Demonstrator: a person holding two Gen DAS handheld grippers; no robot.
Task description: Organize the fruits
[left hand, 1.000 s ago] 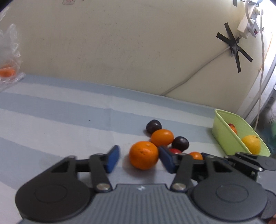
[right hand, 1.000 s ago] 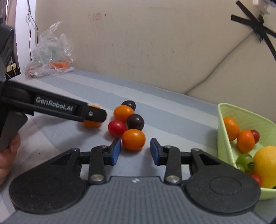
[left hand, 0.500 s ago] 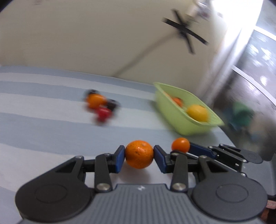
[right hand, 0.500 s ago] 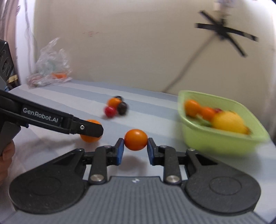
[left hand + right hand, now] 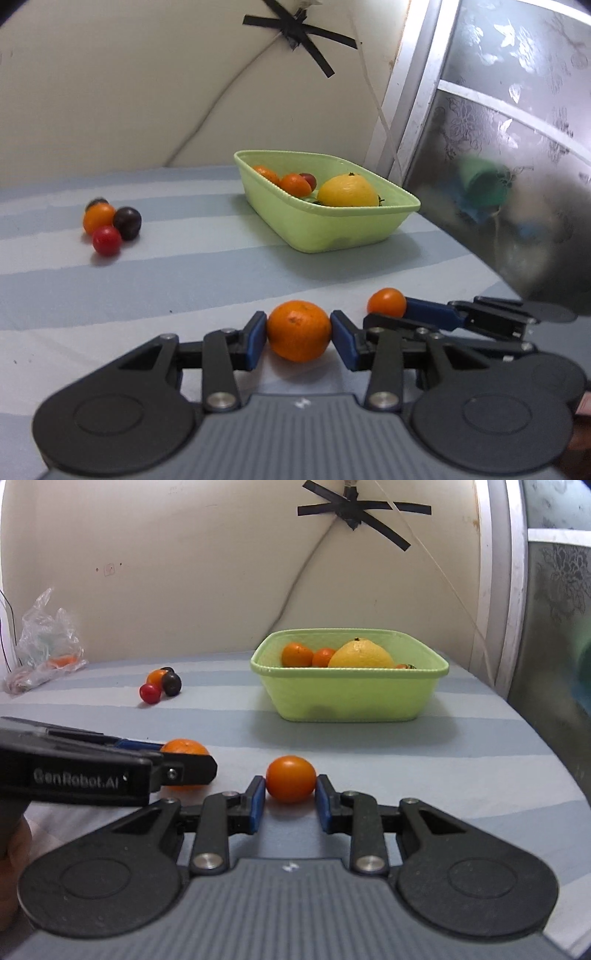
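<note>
From where I am watching, the lower part of both views is being blocked by the gripper bodies, so the cloth right under each held fruit is hidden from me. In the right wrist view the left gripper's finger is crossing in front of the mandarin (image 5: 184, 746) and covering most of it; only its top is showing. Inside the green basket (image 5: 351, 698) the near wall is cutting off the lower fruit, and I cannot make out how many small ones are lying beneath the big yellow citrus (image 5: 360, 653). The plastic bag (image 5: 46, 642) at the far left is showing something orange inside (too crumpled to name).

The left gripper (image 5: 298, 330) is pinching the mandarin (image 5: 298, 329), a dimpled orange ball sitting between the blue pads. The right gripper (image 5: 290, 797) is clamping a smaller, smoother orange tomato (image 5: 291, 779) the same way. Both fruits are being held just above the striped tablecloth (image 5: 424, 746), in front of the basket and well apart from it.

Compared with a second ago, both fruits were lying loose in the cluster between wide jaws; now each is gripped and carried away, and only four are remaining there: a red one (image 5: 106, 240), an orange one (image 5: 98, 218) and two dark ones (image 5: 127, 222). The basket is sitting nearer the centre of each view.
</note>
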